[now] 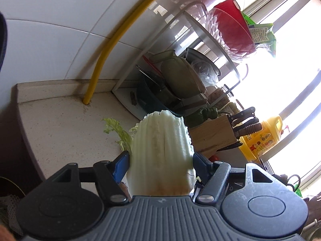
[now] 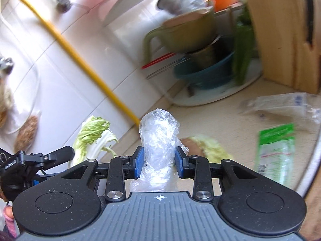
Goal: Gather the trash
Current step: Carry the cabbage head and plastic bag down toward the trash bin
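Trash in both tools: cabbage stalk (image 1: 162, 150) clamped lengthwise in left tool (image 1: 161, 160), crumpled plastic bag (image 2: 158, 140) pinched in right tool (image 2: 159, 156), both lifted clear of desk (image 2: 200, 112) for carrying off.

We note motion blur across the upper right of the right wrist view: the stacked bowls (image 2: 196, 46) and green vegetable (image 2: 242, 48) smear into streaks. The green packet (image 2: 276, 152) at lower right carries print we cannot read. In the left wrist view, window glare (image 1: 291, 76) washes out the right side, and the cabbage piece (image 1: 160, 150) hides the counter behind it.
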A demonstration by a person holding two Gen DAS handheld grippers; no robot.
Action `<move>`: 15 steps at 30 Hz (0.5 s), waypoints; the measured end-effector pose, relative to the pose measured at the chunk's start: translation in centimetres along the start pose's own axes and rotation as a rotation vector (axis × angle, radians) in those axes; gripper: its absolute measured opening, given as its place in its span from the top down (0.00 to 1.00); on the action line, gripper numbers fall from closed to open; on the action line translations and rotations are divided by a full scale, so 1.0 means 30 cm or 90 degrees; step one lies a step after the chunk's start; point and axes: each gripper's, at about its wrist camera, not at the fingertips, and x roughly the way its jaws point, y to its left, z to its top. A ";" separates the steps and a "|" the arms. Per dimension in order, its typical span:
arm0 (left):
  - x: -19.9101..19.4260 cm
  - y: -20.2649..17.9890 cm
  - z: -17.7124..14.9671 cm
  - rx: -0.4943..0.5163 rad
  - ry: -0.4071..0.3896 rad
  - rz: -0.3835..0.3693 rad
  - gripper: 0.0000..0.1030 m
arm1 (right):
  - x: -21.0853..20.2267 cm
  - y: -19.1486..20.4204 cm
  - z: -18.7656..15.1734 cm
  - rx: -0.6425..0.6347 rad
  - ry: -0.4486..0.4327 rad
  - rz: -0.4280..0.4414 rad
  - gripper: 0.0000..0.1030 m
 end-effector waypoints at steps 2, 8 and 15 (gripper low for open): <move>-0.036 0.019 -0.017 -0.011 -0.010 0.014 0.37 | 0.025 0.021 -0.009 -0.008 0.018 0.013 0.61; -0.134 0.080 -0.034 -0.018 -0.040 0.046 0.37 | 0.091 0.118 -0.033 -0.041 0.057 0.060 0.61; -0.254 0.167 -0.043 -0.025 -0.075 0.102 0.37 | 0.183 0.237 -0.077 -0.064 0.095 0.090 0.61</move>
